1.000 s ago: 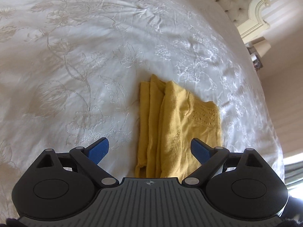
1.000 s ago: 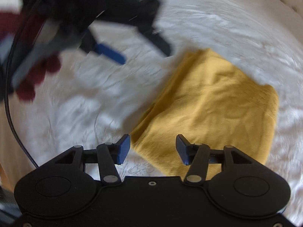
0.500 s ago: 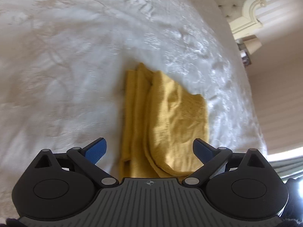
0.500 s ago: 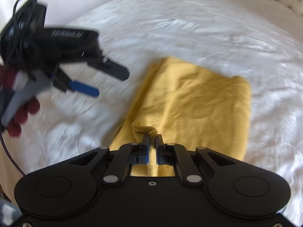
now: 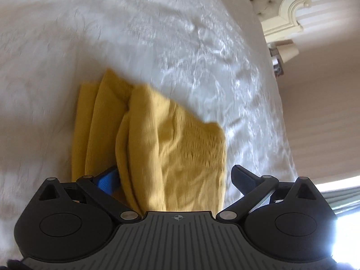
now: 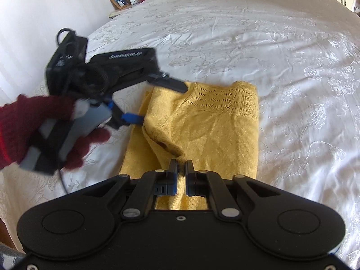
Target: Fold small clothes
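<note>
Yellow knitted garment (image 6: 202, 126) lies part-folded on the white embroidered bed (image 6: 270, 33); right tool (image 6: 181, 168) clamps its near edge, left tool (image 6: 157, 99) opening wide at its side, final fold still to come

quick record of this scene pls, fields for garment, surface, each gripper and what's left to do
garment: yellow knit top, partly folded, lace band at far edge
surface: white embroidered bedspread
right gripper: shut on the top's near edge, cloth pinched up
left gripper: jaws opening, wide, astride the top's folded edge, not pressing it
hand: red knit glove holding the left gripper
left to do: fold not finished
</note>
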`<state>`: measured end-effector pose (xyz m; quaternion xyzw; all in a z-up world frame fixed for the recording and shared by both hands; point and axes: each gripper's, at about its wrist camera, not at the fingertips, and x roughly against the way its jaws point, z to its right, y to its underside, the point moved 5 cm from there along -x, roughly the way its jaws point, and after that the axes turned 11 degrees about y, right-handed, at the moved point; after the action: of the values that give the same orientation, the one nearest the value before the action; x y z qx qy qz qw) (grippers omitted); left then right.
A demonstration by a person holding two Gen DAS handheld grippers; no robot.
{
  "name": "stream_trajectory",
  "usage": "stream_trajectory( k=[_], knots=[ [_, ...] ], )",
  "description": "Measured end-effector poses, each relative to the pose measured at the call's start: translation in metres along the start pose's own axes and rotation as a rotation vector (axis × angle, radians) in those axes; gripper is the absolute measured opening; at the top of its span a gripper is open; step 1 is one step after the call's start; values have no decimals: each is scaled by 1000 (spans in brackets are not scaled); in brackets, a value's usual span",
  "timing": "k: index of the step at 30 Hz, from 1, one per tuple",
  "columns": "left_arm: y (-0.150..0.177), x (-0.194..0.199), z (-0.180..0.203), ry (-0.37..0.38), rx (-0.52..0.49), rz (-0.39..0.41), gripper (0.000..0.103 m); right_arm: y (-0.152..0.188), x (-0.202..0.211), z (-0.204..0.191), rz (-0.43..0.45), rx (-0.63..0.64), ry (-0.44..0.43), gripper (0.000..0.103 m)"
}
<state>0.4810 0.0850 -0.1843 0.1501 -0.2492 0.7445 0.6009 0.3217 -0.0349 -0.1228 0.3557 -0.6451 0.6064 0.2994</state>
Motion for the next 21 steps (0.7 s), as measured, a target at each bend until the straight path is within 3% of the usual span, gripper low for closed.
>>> stream_trajectory(
  k=[4,5,6,8,10,14,21],
  knots=[
    [-20,-2,8,-5,-67,39,101,4,6,-2,7,0,-11,11],
    [-23,-1,13,1,-95,30,93,5,8,-4,10,1,-14,11],
    [-25,-1,19,-4,-134,16,84,6,9,-6,9,1,-21,11],
    [-26,-1,31,-47,-249,-15,42,7,12,-13,13,14,-35,11],
    [-23,0,44,-99,-391,-49,26,8,13,-23,17,36,-56,11],
    [-24,8,49,-114,-470,-77,26,8,9,-49,16,76,-115,11],
    [-43,29,23,-189,-419,-22,26,8,-18,-85,-12,137,-187,11]
  ],
)
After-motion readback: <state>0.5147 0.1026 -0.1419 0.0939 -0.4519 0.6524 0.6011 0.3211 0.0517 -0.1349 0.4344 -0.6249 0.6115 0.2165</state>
